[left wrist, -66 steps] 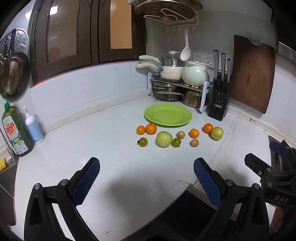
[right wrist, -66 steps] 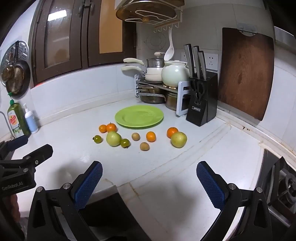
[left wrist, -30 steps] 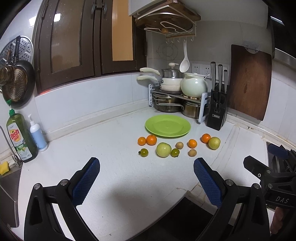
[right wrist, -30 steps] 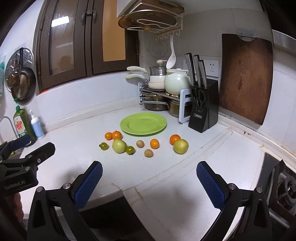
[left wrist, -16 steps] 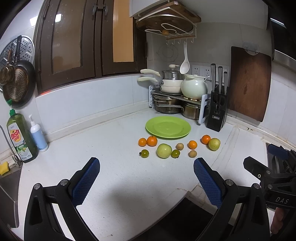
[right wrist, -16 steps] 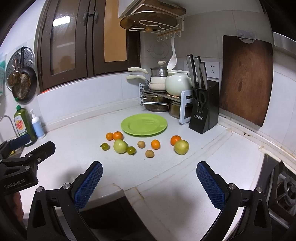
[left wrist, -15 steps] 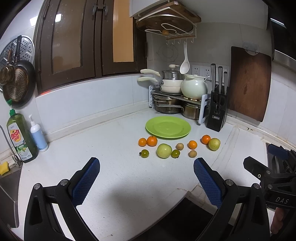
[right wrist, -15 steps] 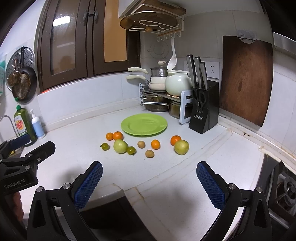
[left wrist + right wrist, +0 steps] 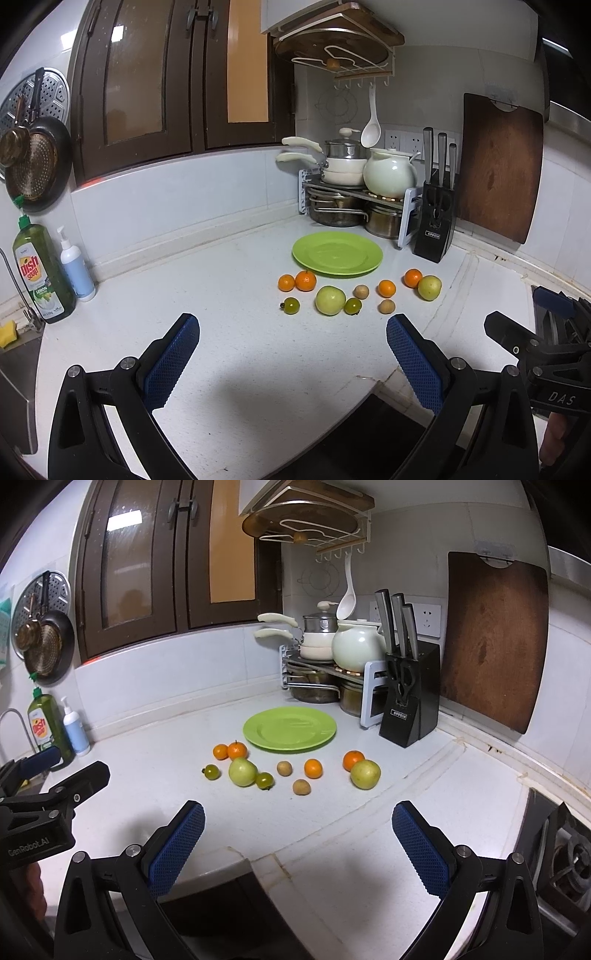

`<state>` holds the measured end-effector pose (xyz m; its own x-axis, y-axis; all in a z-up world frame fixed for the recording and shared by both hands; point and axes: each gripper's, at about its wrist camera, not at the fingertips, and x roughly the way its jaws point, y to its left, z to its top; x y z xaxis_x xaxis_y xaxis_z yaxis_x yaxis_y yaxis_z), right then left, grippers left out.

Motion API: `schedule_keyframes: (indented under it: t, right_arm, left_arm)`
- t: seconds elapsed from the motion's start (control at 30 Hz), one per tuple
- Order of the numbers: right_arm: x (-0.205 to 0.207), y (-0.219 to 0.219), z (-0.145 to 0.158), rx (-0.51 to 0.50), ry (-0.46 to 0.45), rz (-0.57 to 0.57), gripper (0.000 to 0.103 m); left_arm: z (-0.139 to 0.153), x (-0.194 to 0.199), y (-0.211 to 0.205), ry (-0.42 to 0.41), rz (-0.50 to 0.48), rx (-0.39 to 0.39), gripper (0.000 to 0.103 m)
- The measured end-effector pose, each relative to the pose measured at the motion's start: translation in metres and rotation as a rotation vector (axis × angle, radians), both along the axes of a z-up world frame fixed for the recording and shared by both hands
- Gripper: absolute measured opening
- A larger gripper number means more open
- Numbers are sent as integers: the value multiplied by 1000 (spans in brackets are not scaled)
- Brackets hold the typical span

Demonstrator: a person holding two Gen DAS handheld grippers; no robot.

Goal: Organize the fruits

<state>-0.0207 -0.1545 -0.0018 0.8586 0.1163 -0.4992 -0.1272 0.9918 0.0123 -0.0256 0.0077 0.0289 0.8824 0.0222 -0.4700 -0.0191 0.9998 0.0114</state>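
Note:
An empty green plate [image 9: 337, 254] [image 9: 290, 729] lies on the white counter before the pot rack. In front of it several fruits are scattered: small oranges [image 9: 305, 280] [image 9: 313, 768], a green apple [image 9: 330, 300] [image 9: 242, 771], a yellow-green apple [image 9: 429, 287] [image 9: 365, 774], small green tomatoes [image 9: 291, 305] [image 9: 264, 780] and brown kiwis [image 9: 386, 306] [image 9: 301, 787]. My left gripper [image 9: 291, 363] hangs open over the counter's near edge, well short of the fruit. My right gripper [image 9: 297, 849] is open too, nothing between its blue pads.
A black knife block [image 9: 436, 230] [image 9: 408, 701], a rack of pots [image 9: 343, 206] and a wooden cutting board [image 9: 493, 638] stand at the back. Dish soap bottles [image 9: 42, 273] sit at the left by the sink. A stove burner [image 9: 565, 853] lies to the right.
Both grippers have drawn back and risen slightly, so the fruits and plate look smaller and farther. Both stay open; nothing on the counter has moved.

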Motion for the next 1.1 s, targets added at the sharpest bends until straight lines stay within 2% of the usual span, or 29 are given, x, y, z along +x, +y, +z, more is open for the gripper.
schedule_keyframes:
  t: [0.5,0.93,1.1]
  right_arm:
    - [27,12,-9,-11,37,2,102]
    - [90,36,-36,-11,128,-5,102]
    - [120,43,-52,-10,169,-24,101]
  left_arm:
    - [-14,29,17,43,2,-9,103]
    - [-40,97,42,113,-18,17,103]
    - [-58,134,52,159,-58,11,94]
